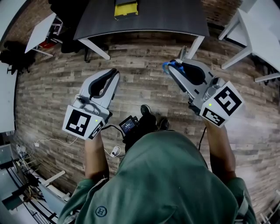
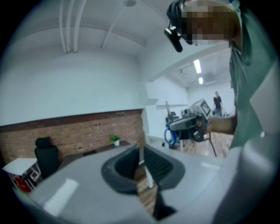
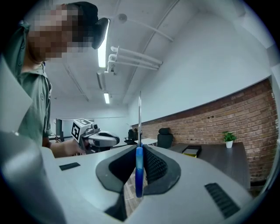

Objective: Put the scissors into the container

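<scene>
Gripped the scissors [image 3: 139,171] edge-on in the right gripper [image 1: 171,69], jaws clamped on the blue handle; left the metal blades standing straight out past the jaw tips, with only a thin slice of handle caught between the pads. Held the left gripper [image 1: 115,73] with jaws together and nothing between them, just a sliver of wood-plank floor [image 1: 144,83] showing through the slit. Hovered both grippers in the air, well apart from each other, above the floor and short of the dark tabletop [image 1: 166,17] ahead of the jaws. Found no certain container in any view; noted only a yellow-and-black item [image 1: 126,8] on the tabletop, well beyond the jaw tips and too small to name.

Judged the task as mid-carry: scissors grasped, not yet delivered.

Judged the pinch as the weak point; could pivot or slide out, given a narrow hold on a smooth rounded handle and long blades levering beyond the jaws. Could also pry loose if the blade tips struck a rim or the tabletop edge on the way in; would drop to the floor if released short of the container; might nick the left gripper if swung across with blades leading.
</scene>
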Demonstrator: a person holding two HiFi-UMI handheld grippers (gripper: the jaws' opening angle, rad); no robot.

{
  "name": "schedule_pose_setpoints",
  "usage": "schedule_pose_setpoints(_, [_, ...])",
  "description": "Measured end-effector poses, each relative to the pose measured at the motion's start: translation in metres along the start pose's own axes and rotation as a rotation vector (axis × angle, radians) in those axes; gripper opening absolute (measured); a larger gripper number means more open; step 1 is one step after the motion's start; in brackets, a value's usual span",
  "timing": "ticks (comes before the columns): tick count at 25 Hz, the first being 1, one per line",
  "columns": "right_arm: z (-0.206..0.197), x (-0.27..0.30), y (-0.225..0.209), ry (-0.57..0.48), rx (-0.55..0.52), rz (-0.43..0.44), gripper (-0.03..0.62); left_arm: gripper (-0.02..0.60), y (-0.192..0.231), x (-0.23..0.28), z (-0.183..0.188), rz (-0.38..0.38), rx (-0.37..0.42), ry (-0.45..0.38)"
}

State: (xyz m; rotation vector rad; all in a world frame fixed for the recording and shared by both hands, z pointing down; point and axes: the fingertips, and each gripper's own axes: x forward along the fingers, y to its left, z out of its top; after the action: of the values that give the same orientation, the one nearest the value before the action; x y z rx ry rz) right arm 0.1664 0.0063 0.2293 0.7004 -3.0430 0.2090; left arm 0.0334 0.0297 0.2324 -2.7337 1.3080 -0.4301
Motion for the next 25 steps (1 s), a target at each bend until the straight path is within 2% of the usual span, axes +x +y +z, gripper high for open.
schedule_pose_setpoints(11, [0.005,0.044,-0.047,0.015,0.000,-0.031,0.036,0.034,0.058,0.042,-0.009,-0.024,-0.015,-0.016])
schedule_pose_setpoints(25, [0.018,0.156,-0.101,0.043,-0.019,-0.091,0.037,0.034,0.182,0.082,-0.028,-0.079,-0.039,-0.067])
